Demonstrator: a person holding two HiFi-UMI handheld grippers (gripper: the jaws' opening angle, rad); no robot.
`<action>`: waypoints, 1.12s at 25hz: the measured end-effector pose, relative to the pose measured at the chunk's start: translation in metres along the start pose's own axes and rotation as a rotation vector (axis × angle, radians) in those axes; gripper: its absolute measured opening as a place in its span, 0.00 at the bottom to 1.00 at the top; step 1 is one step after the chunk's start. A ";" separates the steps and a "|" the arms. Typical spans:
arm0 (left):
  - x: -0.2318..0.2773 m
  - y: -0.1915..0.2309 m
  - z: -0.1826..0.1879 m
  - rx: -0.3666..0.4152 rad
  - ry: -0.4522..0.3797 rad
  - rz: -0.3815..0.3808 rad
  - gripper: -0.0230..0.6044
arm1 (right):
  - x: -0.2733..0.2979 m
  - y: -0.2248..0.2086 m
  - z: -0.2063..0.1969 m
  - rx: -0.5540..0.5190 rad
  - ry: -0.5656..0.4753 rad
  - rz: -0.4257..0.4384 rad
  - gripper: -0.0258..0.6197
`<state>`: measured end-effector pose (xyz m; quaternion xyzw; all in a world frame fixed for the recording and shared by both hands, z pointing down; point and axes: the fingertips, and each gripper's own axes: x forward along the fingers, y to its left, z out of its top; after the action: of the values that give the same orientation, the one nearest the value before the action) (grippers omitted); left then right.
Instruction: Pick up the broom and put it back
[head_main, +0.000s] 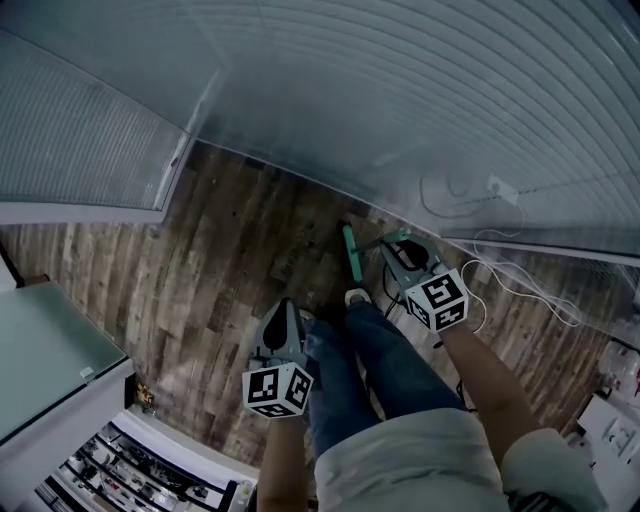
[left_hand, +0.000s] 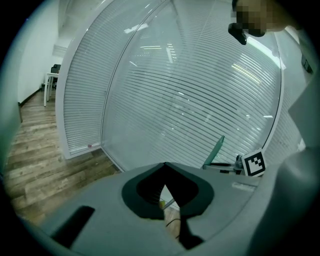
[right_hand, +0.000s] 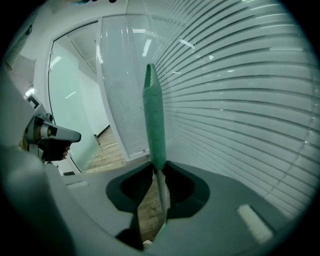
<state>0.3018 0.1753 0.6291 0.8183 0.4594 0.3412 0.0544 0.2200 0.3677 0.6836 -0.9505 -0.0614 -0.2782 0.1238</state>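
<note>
Right hand-held gripper (right_hand: 159, 169): pinching green broom handle (right_hand: 154, 120), upright before blinded glass wall (right_hand: 240, 100). Left hand-held gripper (left_hand: 165, 167): pressed together, empty.

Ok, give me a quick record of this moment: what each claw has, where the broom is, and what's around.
right claw: shut on the green broom handle
broom position: handle runs between the jaws and extends beyond their tips
left claw: shut, nothing in it
floor: wood planks
backdrop: glass wall with blinds
other: white cable on the floor near the wall
broom head: not made out in any view
</note>
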 end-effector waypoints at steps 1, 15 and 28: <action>0.002 0.001 0.000 -0.001 0.003 0.001 0.05 | 0.003 -0.004 0.001 0.009 -0.004 -0.003 0.18; 0.022 0.002 -0.001 -0.016 0.019 -0.002 0.05 | 0.031 -0.046 0.001 0.107 -0.007 -0.054 0.18; 0.029 0.004 -0.004 -0.015 0.032 -0.013 0.05 | 0.037 -0.074 -0.002 0.163 -0.021 -0.141 0.18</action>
<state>0.3127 0.1947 0.6485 0.8094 0.4630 0.3571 0.0554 0.2365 0.4401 0.7203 -0.9336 -0.1517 -0.2701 0.1802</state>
